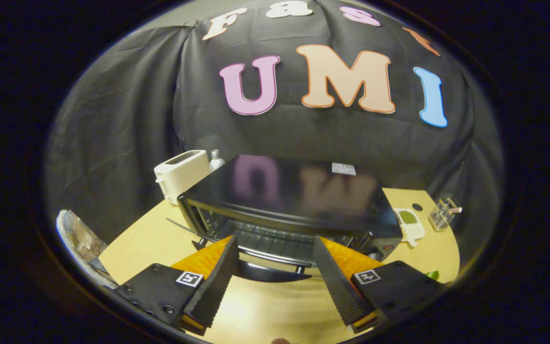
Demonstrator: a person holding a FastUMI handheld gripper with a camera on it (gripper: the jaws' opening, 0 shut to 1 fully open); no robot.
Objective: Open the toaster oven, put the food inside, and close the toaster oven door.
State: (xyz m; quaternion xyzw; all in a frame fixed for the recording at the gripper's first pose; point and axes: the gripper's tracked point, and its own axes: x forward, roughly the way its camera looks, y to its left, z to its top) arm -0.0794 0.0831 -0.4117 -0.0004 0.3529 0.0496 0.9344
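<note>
A black toaster oven [299, 191] stands on the wooden table [146, 243] just ahead of my fingers. Its door is dropped open toward me, with the handle bar [275, 259] lying low between the fingertips. The wire rack [265, 237] inside is bare. My gripper [274, 240] is open, with a wide gap between the fingers and nothing held, and its tips reach the oven's mouth. A white paddle-shaped plate [409, 223] with a green item on it lies to the right of the oven.
A white slot toaster [182, 173] and a small bottle [216, 160] stand behind the oven's left side. A clear holder [442, 213] sits at the far right of the table. A green scrap [431, 274] shows beside the right finger's mount.
</note>
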